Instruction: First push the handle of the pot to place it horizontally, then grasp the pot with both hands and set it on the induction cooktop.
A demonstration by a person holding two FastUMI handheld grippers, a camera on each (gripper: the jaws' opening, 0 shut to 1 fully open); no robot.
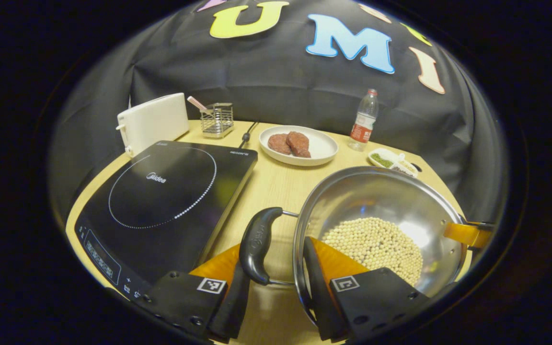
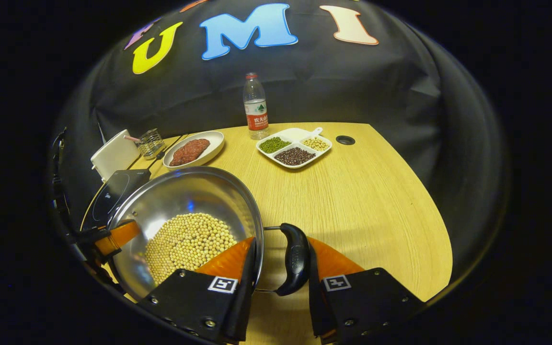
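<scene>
The left gripper (image 1: 276,292) straddles the pot's left side: one finger lies outside the black handle (image 1: 258,244) and the other lies inside the rim, over the beans. The fingers stand apart around handle and rim; firm pressure on both cannot be confirmed. The right gripper (image 2: 280,282) mirrors this on the opposite side, one finger inside the rim and one outside the right handle (image 2: 294,258), likewise spread around them with contact uncertain.

The pot (image 1: 376,201) sits on the wooden table (image 2: 362,201), near edge, holding a layer of pale beans (image 1: 376,242). Both handles lie level, so the handle-pushing step appears complete; the step in hand is the two-sided grasp.

The cooktop (image 1: 161,206) lies just left of the pot, its glass surface bare. Farther off stand a plate of meat (image 1: 300,146), a water bottle (image 1: 364,120), a divided dish (image 2: 294,147) and a white toaster (image 1: 154,122).

The next move calls for closing both grippers evenly, lifting level to keep the beans in, then carrying left onto the ring.
</scene>
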